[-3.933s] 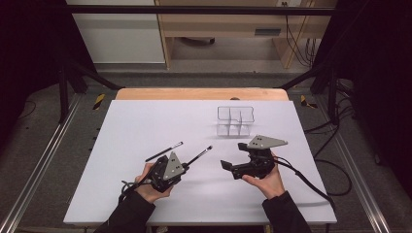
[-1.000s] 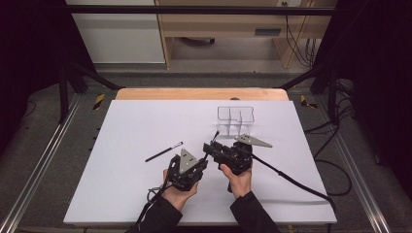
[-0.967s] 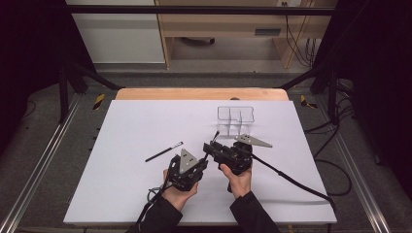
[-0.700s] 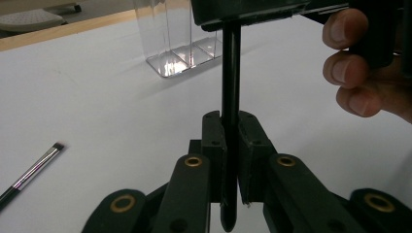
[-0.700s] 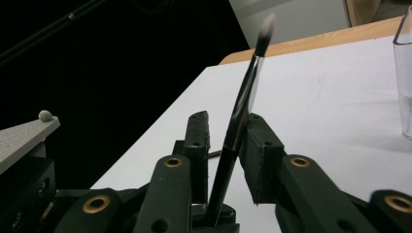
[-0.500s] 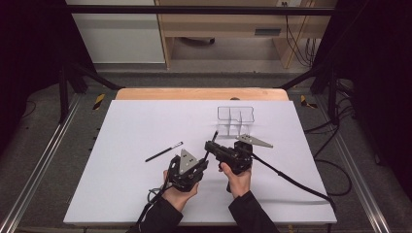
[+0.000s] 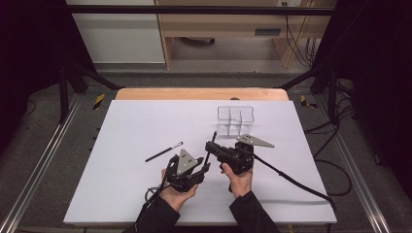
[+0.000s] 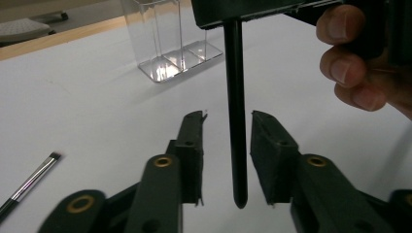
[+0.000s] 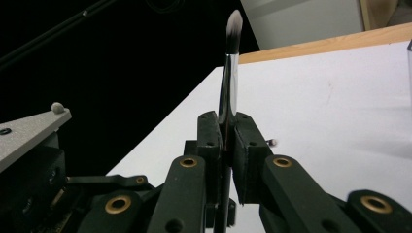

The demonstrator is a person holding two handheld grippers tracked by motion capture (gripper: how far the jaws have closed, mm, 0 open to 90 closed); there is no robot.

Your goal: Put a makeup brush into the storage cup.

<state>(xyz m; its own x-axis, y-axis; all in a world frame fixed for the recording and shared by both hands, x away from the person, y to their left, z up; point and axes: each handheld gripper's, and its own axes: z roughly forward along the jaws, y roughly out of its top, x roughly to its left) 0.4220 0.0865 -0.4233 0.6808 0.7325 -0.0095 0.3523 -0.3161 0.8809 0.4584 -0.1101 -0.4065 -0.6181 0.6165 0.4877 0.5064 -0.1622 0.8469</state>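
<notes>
High view: white table on grey floor.

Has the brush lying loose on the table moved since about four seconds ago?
No. The loose brush lies at the same spot and slant on the white table, left of the clear organizer, as before; the hands moved, not it.

Loose brush left of organizer
</notes>
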